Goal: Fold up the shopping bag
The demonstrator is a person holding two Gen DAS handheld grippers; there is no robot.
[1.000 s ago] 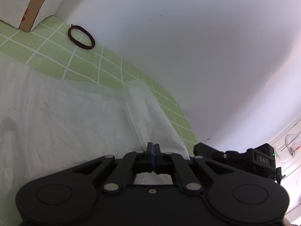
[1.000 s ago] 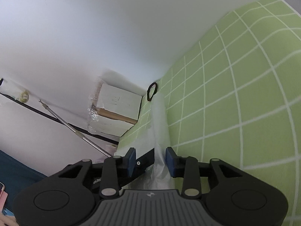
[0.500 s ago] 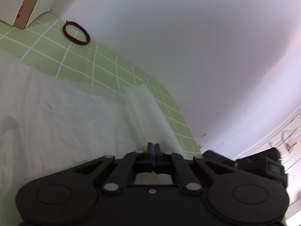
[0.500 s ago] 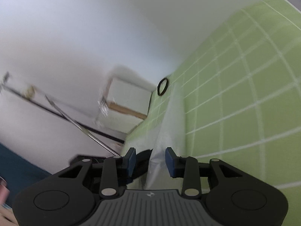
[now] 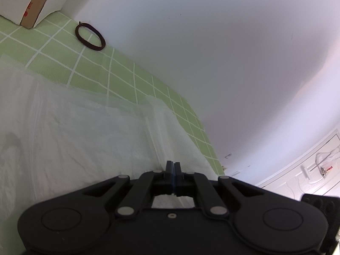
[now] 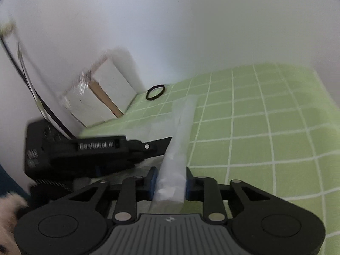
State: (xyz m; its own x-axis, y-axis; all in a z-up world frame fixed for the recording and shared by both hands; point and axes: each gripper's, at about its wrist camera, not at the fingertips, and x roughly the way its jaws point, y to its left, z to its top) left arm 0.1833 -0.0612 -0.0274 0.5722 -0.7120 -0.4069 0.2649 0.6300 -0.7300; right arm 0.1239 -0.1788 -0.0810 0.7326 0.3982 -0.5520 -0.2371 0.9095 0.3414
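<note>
The translucent plastic shopping bag lies flat on the green checked mat. Left gripper is clenched on a bag edge. Right gripper is spread, a folded strip of the bag between its fingers, seemingly ungrasped.

Risks: thin film could slip from the right gripper before it closes, or the left's pull could drag the bag askew toward the hair tie, spoiling the fold.
</note>
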